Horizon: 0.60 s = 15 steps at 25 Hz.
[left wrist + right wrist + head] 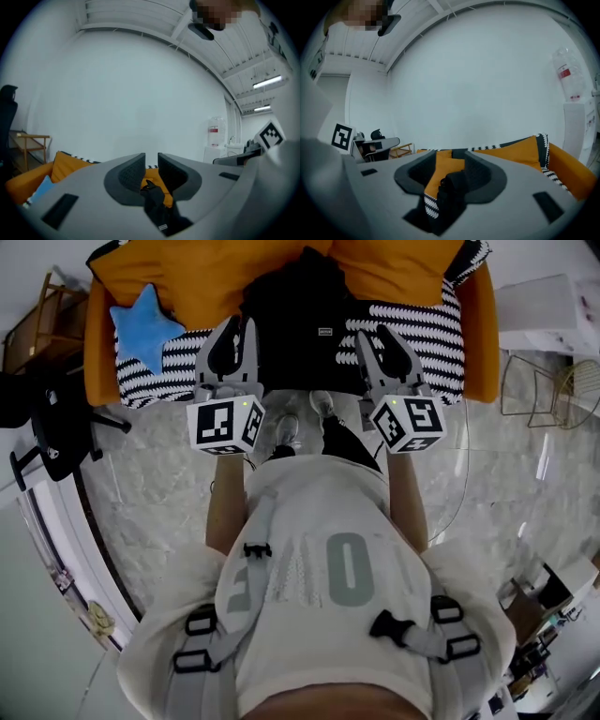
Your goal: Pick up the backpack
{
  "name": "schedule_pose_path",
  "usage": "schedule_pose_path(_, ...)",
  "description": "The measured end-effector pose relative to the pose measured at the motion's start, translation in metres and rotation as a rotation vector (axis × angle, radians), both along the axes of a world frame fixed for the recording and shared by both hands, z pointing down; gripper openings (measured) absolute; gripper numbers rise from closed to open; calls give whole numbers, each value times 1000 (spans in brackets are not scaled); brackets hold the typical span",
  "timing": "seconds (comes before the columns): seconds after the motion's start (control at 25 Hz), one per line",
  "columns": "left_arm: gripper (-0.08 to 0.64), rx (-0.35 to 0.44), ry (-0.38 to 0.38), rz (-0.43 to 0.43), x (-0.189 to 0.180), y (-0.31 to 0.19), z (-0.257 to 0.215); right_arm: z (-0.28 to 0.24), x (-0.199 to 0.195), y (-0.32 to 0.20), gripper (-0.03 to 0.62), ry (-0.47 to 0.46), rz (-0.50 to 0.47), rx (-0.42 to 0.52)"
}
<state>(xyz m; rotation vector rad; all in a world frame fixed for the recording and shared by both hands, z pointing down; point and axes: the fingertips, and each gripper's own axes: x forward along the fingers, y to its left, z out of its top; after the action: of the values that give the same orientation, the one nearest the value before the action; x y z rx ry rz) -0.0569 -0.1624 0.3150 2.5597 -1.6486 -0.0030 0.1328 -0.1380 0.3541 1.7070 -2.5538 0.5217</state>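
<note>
Hovering empty, my left gripper's (pixel 237 331) jaws barely parted, my right gripper's (pixel 378 338) wider, I flank the upright backpack (pixel 302 315) on the sofa (pixel 480 334), equally near both.

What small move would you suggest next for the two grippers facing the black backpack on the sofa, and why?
Probably ease both forward onto the top of the backpack. The left gripper and right gripper hover at either side of it, jaws apart with nothing pressed between the pads; the left gap looks narrow and may need widening first.
</note>
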Motion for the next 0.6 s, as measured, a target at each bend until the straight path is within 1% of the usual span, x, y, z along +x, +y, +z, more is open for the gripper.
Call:
schedule_pose_path(0.04, 92, -19, 26, 15, 0, -3, 5, 5, 0, -4, 201, -19, -11, -19)
schedule_pose_path(0.12, 197, -62, 68, 34, -1, -9, 20, 17, 3, -13, 273, -67, -19, -61)
schedule_pose_path(0.16, 217, -85, 89, 32, -3, -12, 30, 23, 5, -19, 295, -90, -18, -79)
schedule_pose_path(0.24, 239, -134, 124, 11, -8, -21, 56, 37, 9, -33, 320, -113, -15, -109)
schedule_pose_path(0.28, 244, -158, 130, -1, -10, -26, 72, 46, 9, -41, 330, -113, -20, -123)
schedule_pose_path(0.36, 255, -194, 111, -20, -15, -36, 109, 70, 8, -58, 330, -107, -44, -155)
schedule_pose_path(0.48, 256, -218, 50, -40, -22, -49, 166, 118, 7, -82, 333, -113, -79, -201)
schedule_pose_path(0.6, 267, -285, 33, -66, -31, -64, 235, 179, 13, -105, 345, -118, -81, -233)
